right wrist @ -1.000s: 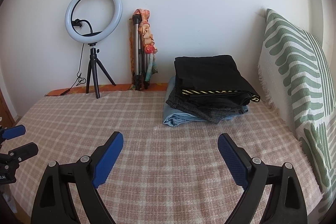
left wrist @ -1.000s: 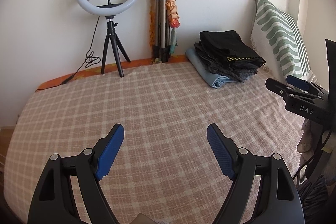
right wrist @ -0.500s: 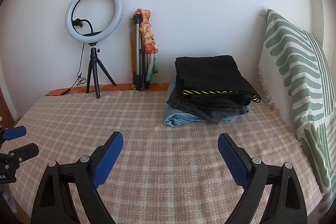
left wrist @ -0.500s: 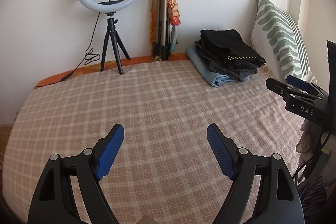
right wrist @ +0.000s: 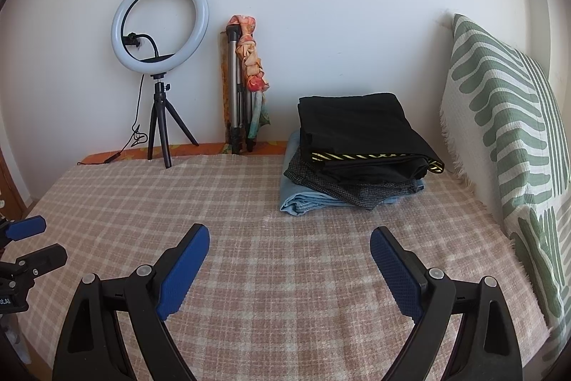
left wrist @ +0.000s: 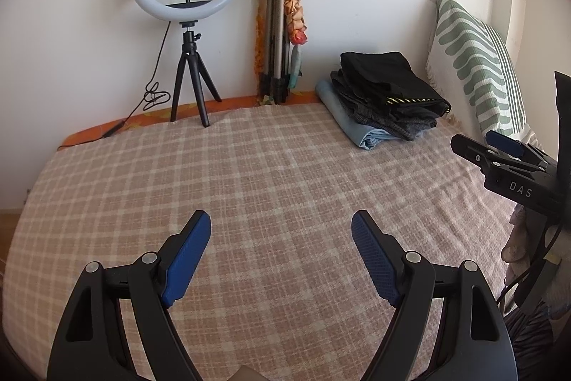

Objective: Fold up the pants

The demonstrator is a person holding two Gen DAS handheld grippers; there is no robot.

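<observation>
Jaws of both the left gripper (left wrist: 281,231) and the right gripper (right wrist: 289,247) are spread wide with nothing held between them, above a checked bedspread (right wrist: 249,238). Folded pants (right wrist: 357,145) are stacked at the far side of the bed, beside a striped pillow (right wrist: 499,116). A ring light (right wrist: 159,24) is seen by the wall.

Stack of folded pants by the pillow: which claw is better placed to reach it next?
Probably the right. The right claw is open with the stack of folded pants just ahead of it. For the left claw, also open, the stack lies farther off to its right.
</observation>
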